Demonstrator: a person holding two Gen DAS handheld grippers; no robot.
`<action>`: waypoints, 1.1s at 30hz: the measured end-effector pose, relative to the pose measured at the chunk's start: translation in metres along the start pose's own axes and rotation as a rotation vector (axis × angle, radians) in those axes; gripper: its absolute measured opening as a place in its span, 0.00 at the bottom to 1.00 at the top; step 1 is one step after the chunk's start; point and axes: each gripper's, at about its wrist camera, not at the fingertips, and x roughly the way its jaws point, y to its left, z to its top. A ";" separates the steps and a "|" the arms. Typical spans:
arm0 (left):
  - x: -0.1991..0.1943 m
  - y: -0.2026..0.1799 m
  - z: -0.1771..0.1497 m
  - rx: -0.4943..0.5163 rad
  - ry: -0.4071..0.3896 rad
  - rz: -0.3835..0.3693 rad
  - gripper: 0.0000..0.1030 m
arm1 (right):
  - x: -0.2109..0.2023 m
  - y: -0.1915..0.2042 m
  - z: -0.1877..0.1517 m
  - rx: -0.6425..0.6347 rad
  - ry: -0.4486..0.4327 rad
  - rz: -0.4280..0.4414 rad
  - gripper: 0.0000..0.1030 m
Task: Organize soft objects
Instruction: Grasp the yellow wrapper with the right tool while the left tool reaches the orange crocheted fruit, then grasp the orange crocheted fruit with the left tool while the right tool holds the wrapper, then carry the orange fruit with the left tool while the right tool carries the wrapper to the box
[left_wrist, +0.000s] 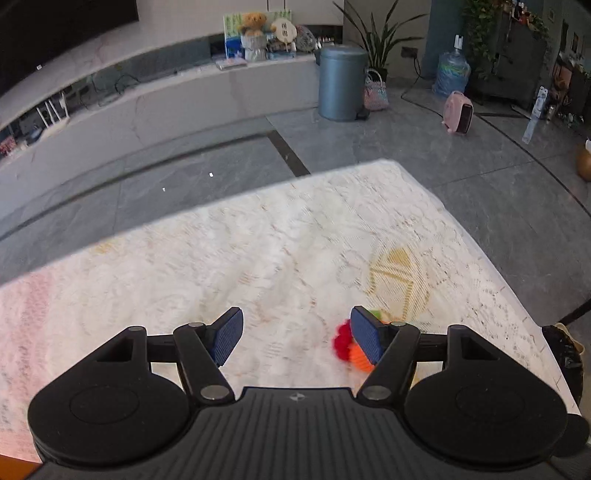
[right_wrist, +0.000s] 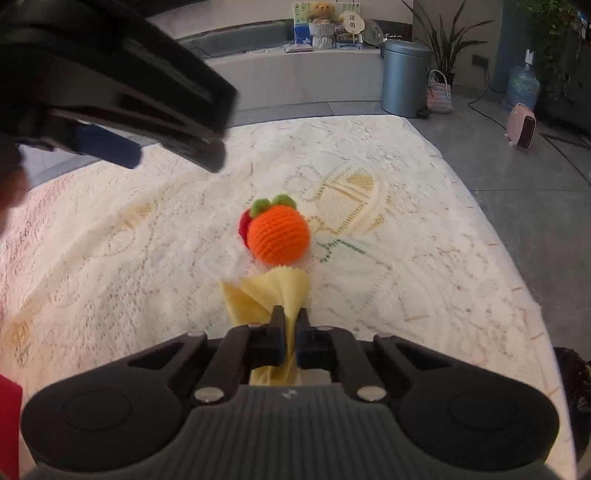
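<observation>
Your desk (right_wrist: 424, 229) wears a cream lace cloth. Above its left part your left gripper (left_wrist: 296, 338) hangs with jaws spread wide and nothing between them. Your right gripper (right_wrist: 290, 334) has its jaws clamped on a pale yellow cloth (right_wrist: 275, 295), bunched and fanning out ahead. Just beyond that lies the crocheted orange (right_wrist: 277, 236), touching a red crocheted piece (right_wrist: 244, 223) behind it.
</observation>
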 end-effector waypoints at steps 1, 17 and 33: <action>0.005 -0.003 -0.002 -0.005 0.018 -0.011 0.76 | -0.004 -0.003 0.000 0.006 0.000 -0.013 0.02; 0.040 -0.038 0.000 -0.010 0.068 -0.129 0.76 | -0.036 -0.043 -0.005 0.149 -0.027 -0.017 0.02; 0.013 -0.058 -0.002 0.057 0.001 -0.076 0.45 | -0.052 -0.060 -0.007 0.216 -0.076 0.006 0.03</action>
